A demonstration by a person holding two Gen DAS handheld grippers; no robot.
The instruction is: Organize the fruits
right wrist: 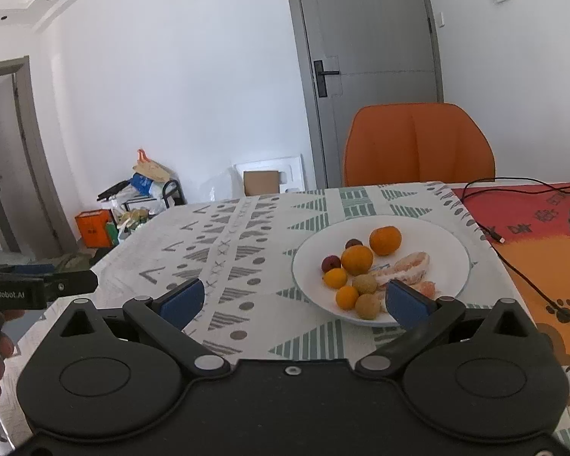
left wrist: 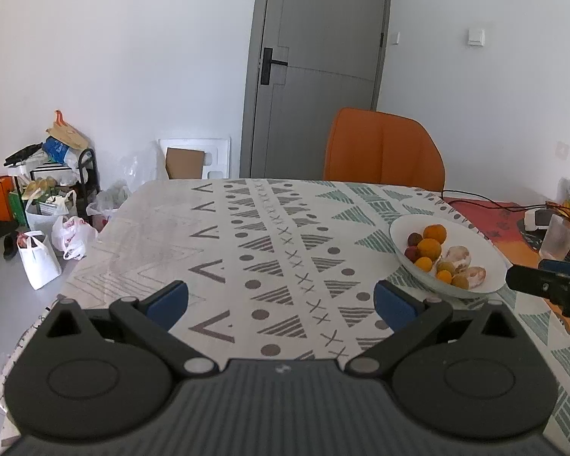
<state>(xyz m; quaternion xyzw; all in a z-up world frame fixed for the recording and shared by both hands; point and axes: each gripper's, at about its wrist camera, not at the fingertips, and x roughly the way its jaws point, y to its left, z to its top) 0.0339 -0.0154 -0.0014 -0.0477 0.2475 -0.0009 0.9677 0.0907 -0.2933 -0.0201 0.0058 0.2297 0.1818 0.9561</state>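
A white plate (right wrist: 452, 250) holds several fruits: oranges (right wrist: 357, 259), small dark plums (right wrist: 330, 264), brownish round fruits (right wrist: 364, 284) and peeled citrus segments (right wrist: 410, 268). The plate also shows in the left wrist view (left wrist: 486, 262), at the right. My right gripper (right wrist: 292, 302) is open and empty, just in front of the plate's near rim, its right finger (right wrist: 406, 304) over the rim. My left gripper (left wrist: 281, 302) is open and empty above the patterned tablecloth (left wrist: 247, 235), left of the plate.
An orange chair (right wrist: 418, 144) stands behind the table. A red-orange mat (right wrist: 543, 235) with a black cable (right wrist: 513, 258) lies right of the plate. A clear cup (left wrist: 558, 237) and a white box stand at far right. Bags (left wrist: 38, 254) crowd the floor at left.
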